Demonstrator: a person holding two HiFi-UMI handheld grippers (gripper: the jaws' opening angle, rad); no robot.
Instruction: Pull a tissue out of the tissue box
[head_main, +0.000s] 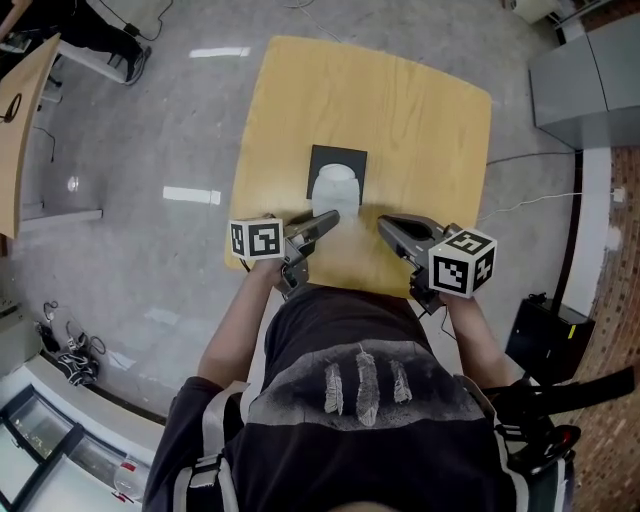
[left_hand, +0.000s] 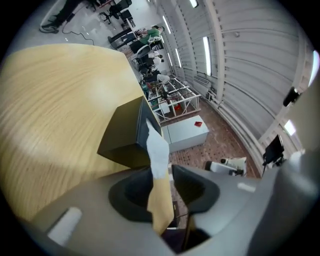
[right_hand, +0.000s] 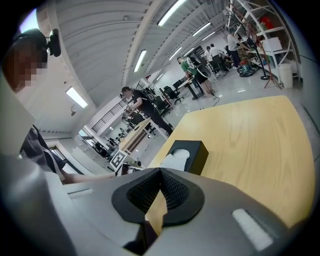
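Observation:
A black tissue box lies on the wooden table, with a white tissue standing out of its slot. My left gripper points at it from the near left. In the left gripper view the tissue rises from the box and its end hangs at the left gripper's tips. The jaws stand apart there, with table showing through the gap. My right gripper hovers near the table's front edge, right of the box. Its tips meet in the right gripper view, holding nothing; the box lies ahead.
The table stands on a grey floor. A grey cabinet is at the far right, a black case on the floor at the right, and another desk at the far left. People and workbenches fill the hall behind.

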